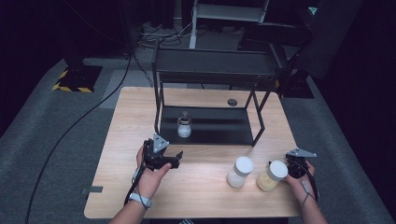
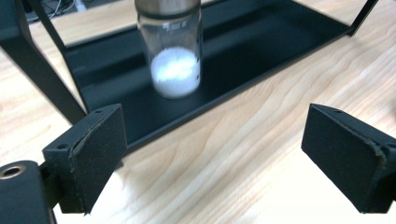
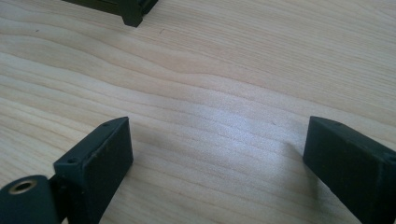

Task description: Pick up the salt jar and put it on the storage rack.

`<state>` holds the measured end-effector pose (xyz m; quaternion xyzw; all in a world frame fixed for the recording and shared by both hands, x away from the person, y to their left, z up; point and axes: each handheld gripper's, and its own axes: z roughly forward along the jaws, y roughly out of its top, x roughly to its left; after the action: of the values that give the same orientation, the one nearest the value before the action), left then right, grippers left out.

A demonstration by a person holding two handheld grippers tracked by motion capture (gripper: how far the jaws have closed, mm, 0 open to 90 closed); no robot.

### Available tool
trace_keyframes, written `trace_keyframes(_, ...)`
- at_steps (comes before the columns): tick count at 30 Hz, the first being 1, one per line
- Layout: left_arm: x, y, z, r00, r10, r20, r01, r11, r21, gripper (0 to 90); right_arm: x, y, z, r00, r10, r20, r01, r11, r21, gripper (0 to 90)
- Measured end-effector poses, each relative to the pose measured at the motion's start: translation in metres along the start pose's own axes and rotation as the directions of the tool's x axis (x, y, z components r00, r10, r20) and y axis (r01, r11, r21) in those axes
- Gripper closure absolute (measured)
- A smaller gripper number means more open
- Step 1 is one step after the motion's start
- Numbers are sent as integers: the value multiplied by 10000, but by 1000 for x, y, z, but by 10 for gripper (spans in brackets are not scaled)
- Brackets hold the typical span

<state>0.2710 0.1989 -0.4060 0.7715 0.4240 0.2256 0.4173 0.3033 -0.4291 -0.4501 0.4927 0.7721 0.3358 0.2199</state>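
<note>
The glass jar (image 2: pixel 175 56), metal-lidded, holds white powder on the rack's lower shelf (image 2: pixel 261 46). The left claw (image 2: pixel 224 158) gapes empty. The right claw (image 3: pixel 219 168) gapes over bare bench (image 3: pixel 210 84).

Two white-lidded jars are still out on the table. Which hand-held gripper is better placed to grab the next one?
Probably the right hand-held gripper: open and empty, just right of the yellow-filled jar. The left hand-held gripper, also open, faces the jar on the rack's lower shelf.

**Both grippers standing open, nothing held**

The left gripper (image 1: pixel 163 156) is hovering in the left hand (image 1: pixel 150 177), jaws spread wide and empty. The right gripper (image 1: pixel 295 164) is sitting in the right hand (image 1: pixel 301 184), jaws likewise parted, gripping nothing.
</note>
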Motion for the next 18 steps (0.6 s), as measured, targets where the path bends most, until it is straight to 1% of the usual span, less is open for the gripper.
trace_keyframes(3,2,-7,0,9999,-108,-24,108,9998,140,69,0,0,0,10000,2,2,-2,10000,-1,82)
trace_keyframes(8,5,-16,-1,9999,-87,-71,89,9994,334,69,0,0,0,10000,5,4,-5,10000,-2,82)
trace_keyframes(10,6,-19,-2,9998,-155,-137,160,9991,390,69,0,0,0,10000,5,3,-5,10000,-2,83)
trace_keyframes(14,8,-26,-3,9997,-96,-229,108,9984,560,70,0,0,0,10000,9,10,-9,10000,-3,82)
trace_keyframes(18,8,-32,-2,9997,-51,-225,67,9972,744,74,1,0,0,10000,26,30,-26,10000,-6,82)
